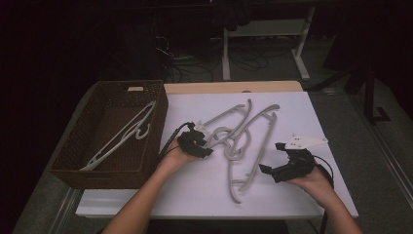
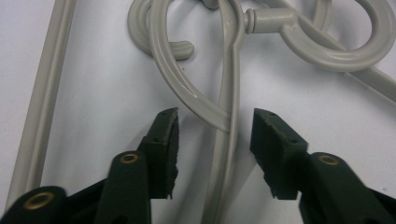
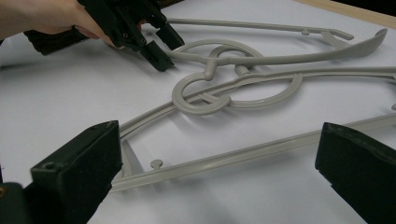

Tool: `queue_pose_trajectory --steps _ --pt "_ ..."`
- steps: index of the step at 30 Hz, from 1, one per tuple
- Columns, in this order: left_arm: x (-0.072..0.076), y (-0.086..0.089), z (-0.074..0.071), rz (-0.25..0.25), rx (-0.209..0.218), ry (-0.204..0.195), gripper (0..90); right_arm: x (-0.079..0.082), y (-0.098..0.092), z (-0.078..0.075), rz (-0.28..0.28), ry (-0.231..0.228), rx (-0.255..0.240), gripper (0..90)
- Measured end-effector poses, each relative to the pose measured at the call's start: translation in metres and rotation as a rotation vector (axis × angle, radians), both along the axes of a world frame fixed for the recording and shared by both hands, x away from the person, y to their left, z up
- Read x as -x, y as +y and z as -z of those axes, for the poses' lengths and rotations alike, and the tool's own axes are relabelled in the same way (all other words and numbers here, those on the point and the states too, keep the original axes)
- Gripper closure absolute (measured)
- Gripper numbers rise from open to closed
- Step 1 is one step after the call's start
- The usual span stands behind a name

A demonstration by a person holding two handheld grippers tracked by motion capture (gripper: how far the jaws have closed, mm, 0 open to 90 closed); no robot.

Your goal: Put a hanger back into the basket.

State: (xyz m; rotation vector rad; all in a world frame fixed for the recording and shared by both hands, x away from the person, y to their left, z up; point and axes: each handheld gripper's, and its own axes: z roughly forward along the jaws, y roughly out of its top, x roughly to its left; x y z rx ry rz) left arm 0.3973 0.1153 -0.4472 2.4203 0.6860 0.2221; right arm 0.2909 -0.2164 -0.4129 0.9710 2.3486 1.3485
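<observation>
On the white worktop (image 1: 195, 190), the left gripper (image 2: 215, 135) had its jaws narrowed around a grey hanger (image 2: 229, 93), not yet pinching; the right gripper (image 3: 219, 186) hovered wide open, holding nothing.

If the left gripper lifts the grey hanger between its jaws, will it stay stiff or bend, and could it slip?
The hanger looks like rigid moulded plastic, so it should probably keep its shape. Its surface is glossy and the gripped bar is thin, so it might slip or swing between the left gripper pads. Its hook interlocks with a second hanger, which may be dragged along.
</observation>
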Motion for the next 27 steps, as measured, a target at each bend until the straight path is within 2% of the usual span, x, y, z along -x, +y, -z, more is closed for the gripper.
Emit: queue_pose_trajectory --steps 3,4,7,13,17,19,22,27 --pt "0.000 0.001 -0.001 0.001 0.001 0.003 66.2 0.000 -0.001 -0.001 0.004 -0.001 -0.004 0.1" --pt "0.000 0.002 0.000 -0.004 0.004 0.005 66.2 0.000 -0.001 -0.001 0.004 -0.001 -0.004 0.1" --pt "-0.001 0.003 0.000 -0.012 0.016 0.013 75.0 0.001 0.000 -0.001 0.003 0.000 -0.003 0.1" --pt "-0.002 0.003 -0.001 -0.011 0.008 0.017 78.5 0.001 0.000 -0.002 0.004 -0.003 -0.007 0.2" --pt "-0.003 0.003 -0.003 -0.012 0.007 0.035 81.0 0.000 -0.001 -0.001 0.006 0.000 -0.006 0.1" --pt "-0.003 0.002 -0.004 -0.009 0.020 0.053 81.2 0.000 -0.001 -0.001 0.006 0.000 -0.007 0.1" --pt "-0.001 -0.001 -0.010 -0.005 0.042 0.058 81.4 0.000 -0.002 -0.001 0.006 -0.001 -0.008 0.1" --pt "0.004 -0.003 -0.027 -0.001 0.074 0.040 81.5 0.001 -0.002 -0.002 0.005 -0.001 -0.009 0.1"
